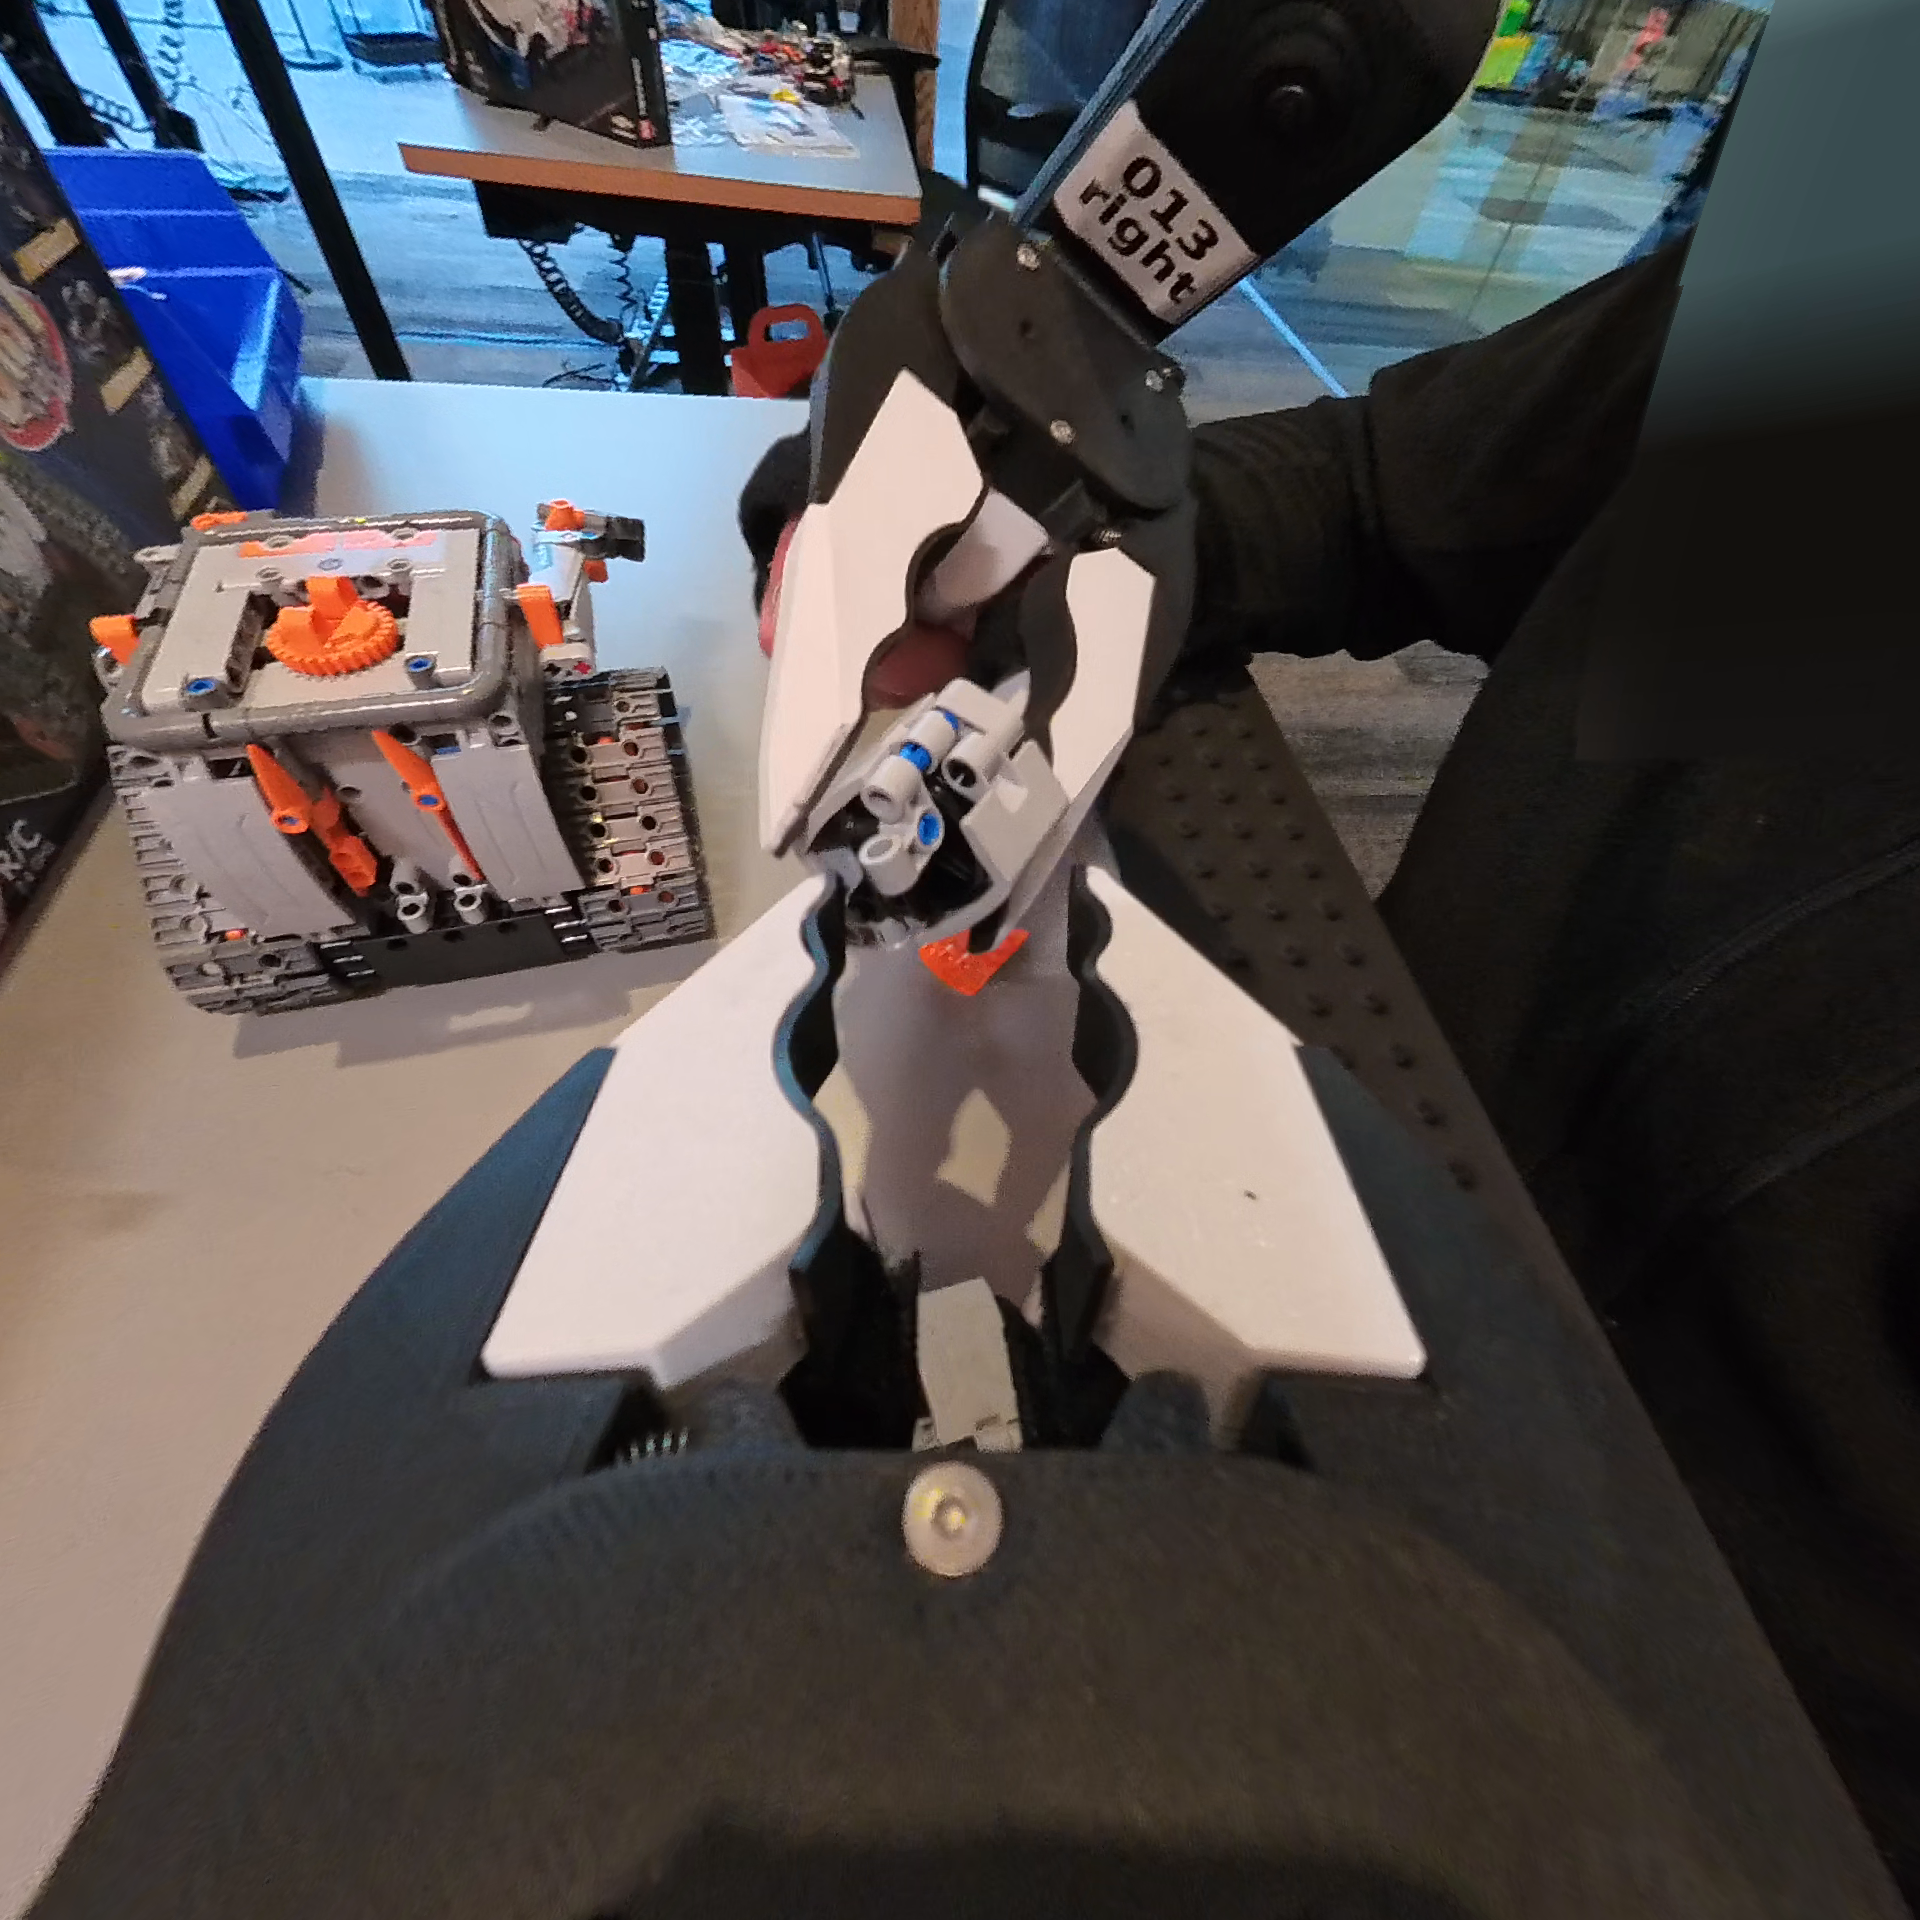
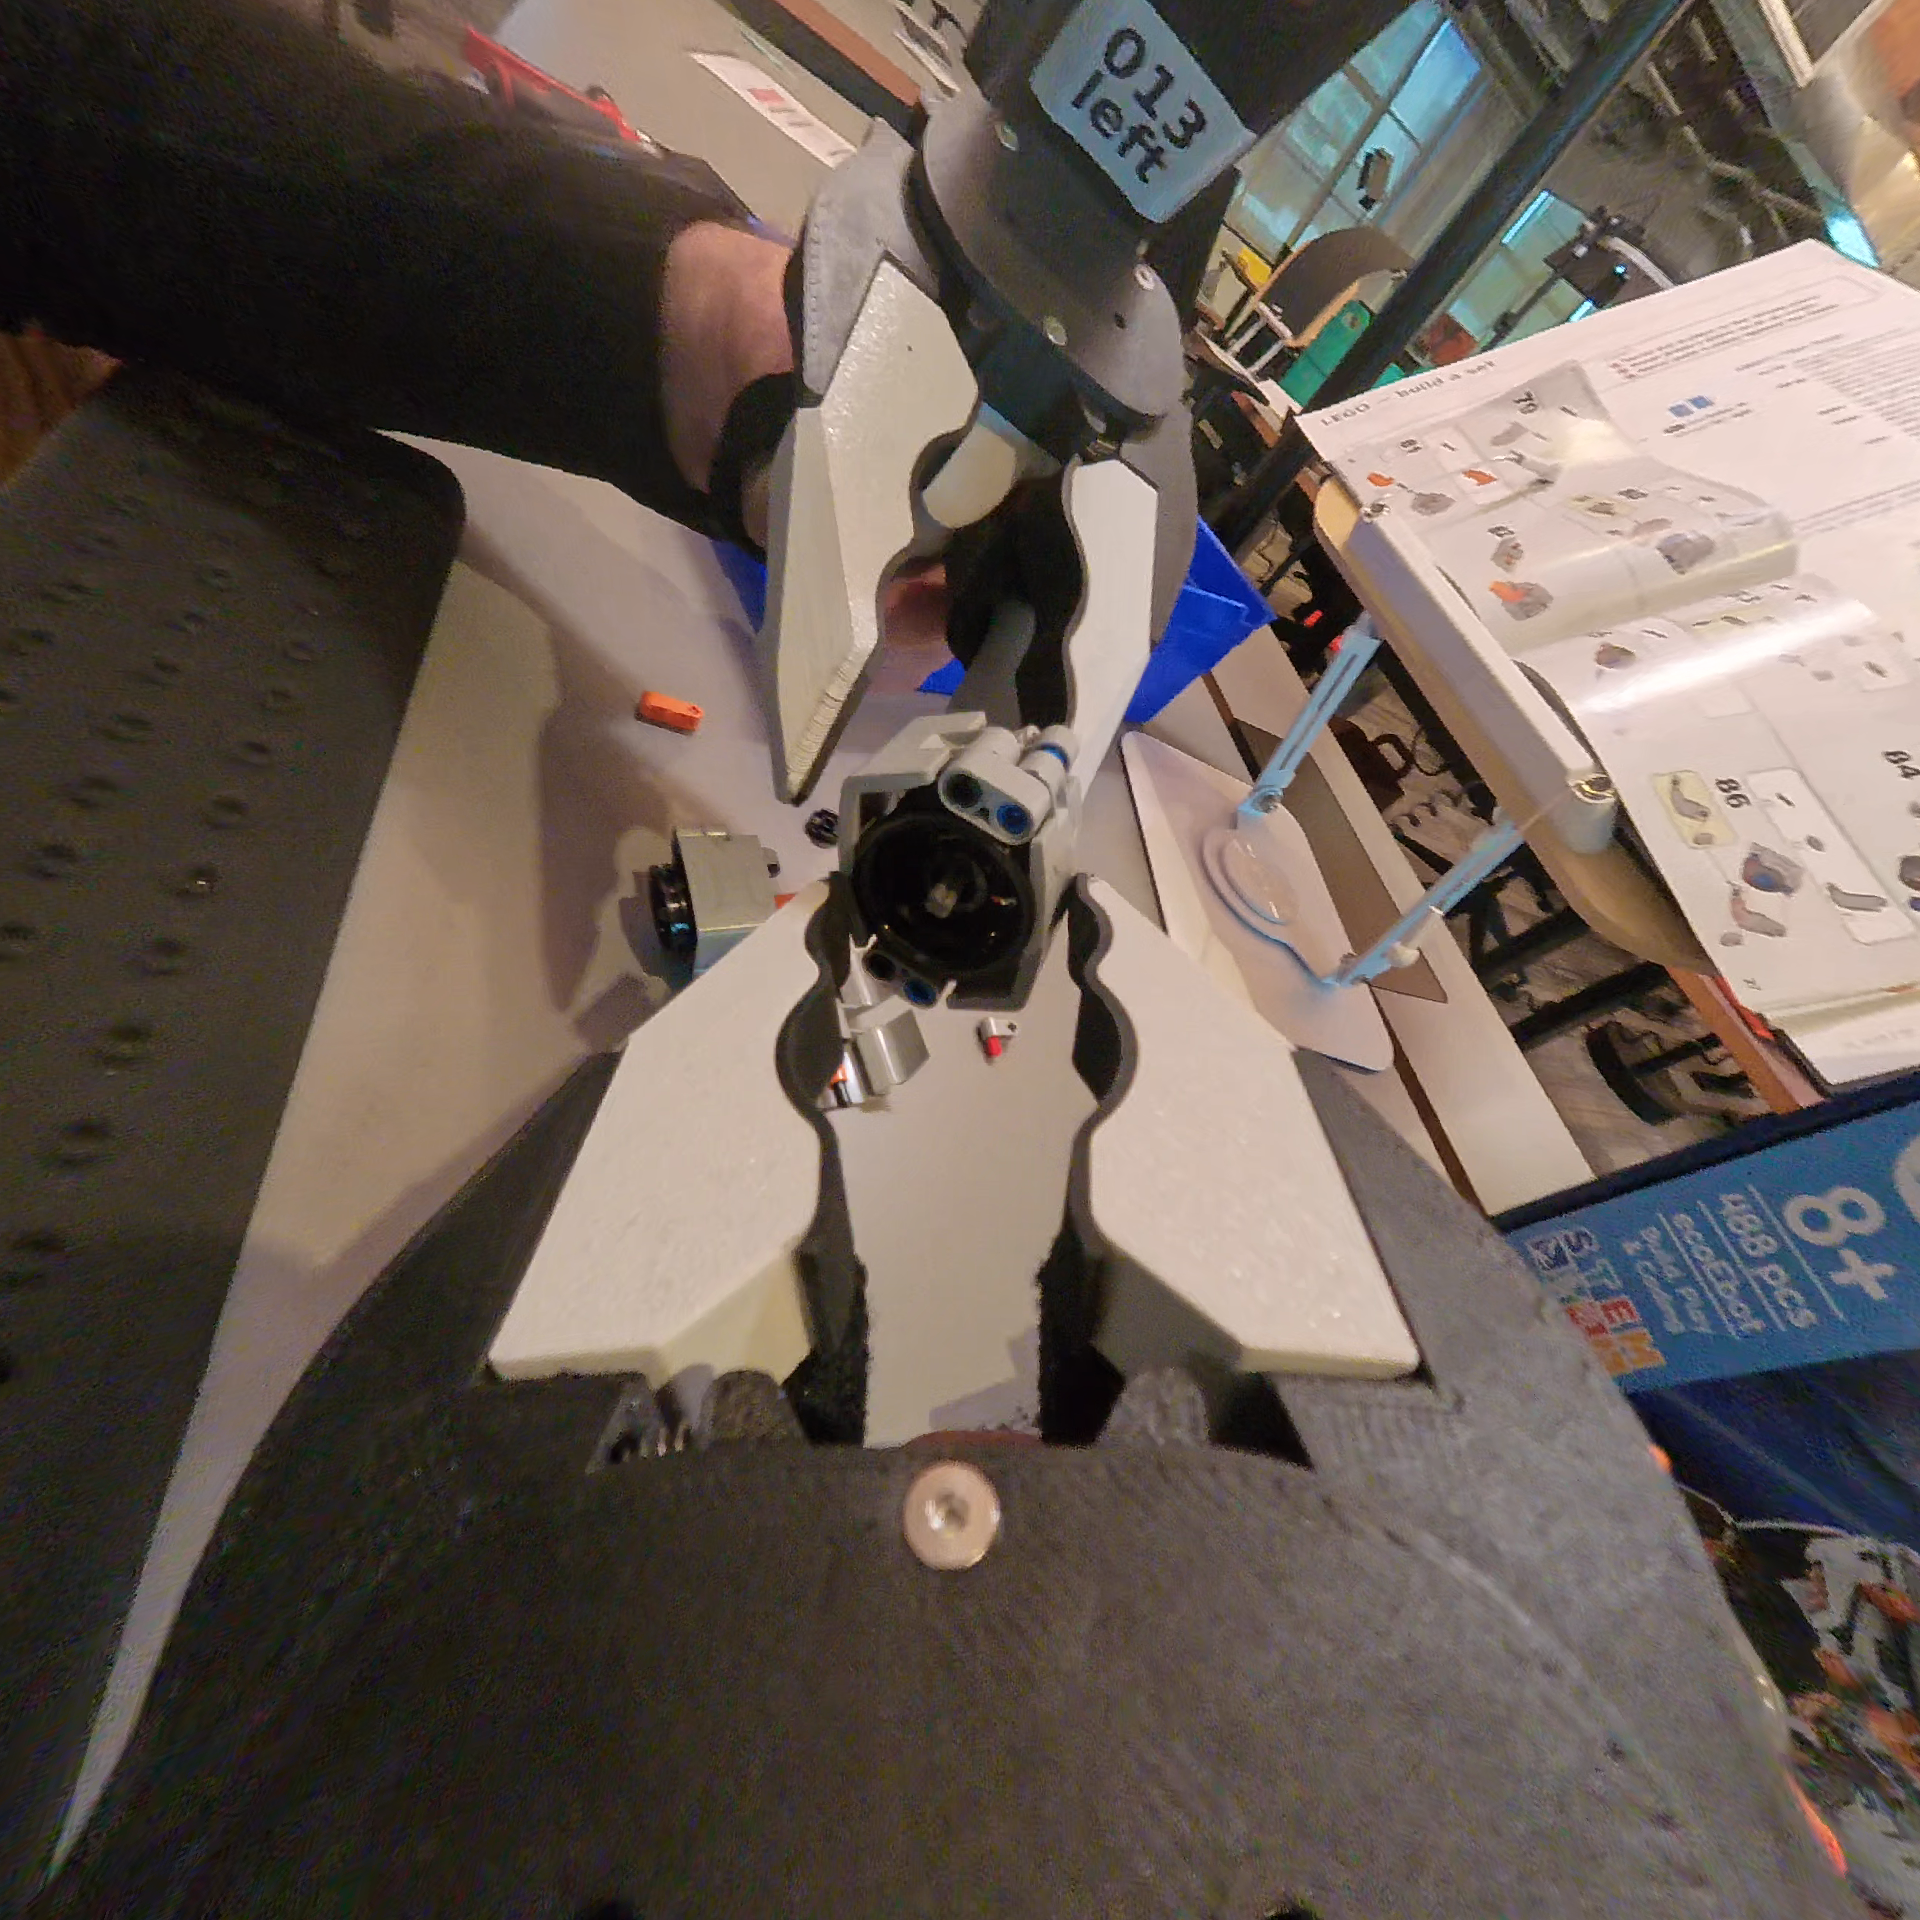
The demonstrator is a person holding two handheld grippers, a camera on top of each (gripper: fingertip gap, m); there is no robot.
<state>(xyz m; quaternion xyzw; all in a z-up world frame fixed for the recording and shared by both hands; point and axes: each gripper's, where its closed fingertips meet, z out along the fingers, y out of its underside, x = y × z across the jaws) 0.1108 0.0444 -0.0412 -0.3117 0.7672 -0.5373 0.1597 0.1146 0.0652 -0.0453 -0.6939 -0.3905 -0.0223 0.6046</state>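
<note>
Between your two grippers sits a small grey brick assembly [image 1: 935,821], a grey shell around a black round core with pale connectors and blue pins, held up off the worktop [image 1: 260,1195].

Your left gripper [image 1: 940,904] has its jaws parted to a moderate gap, and the tips close on the near end of the assembly. Your right gripper [image 2: 951,894] does the same from the opposite side; its jaws are set apart by about the assembly's width and grip the shell on both sides. Each gripper shows in the other's view, reaching in from the far side, with a dark sleeve [image 1: 1455,499] behind it.

In the left wrist view, a tracked brick vehicle [image 1: 384,748], grey with orange parts and an orange gear on top, stands on the worktop to the left, well apart from the grippers. A blue bin [image 1: 197,301] sits farther off behind it, and a black perforated mat [image 1: 1278,883] lies to the right.

In the right wrist view, a loose orange piece [image 2: 668,711] and a second grey block with a black wheel [image 2: 707,894] lie on the worktop left of the assembly. To the right an open instruction booklet [image 2: 1662,623] rests on a stand, with a blue box [image 2: 1714,1278] nearer below it.
</note>
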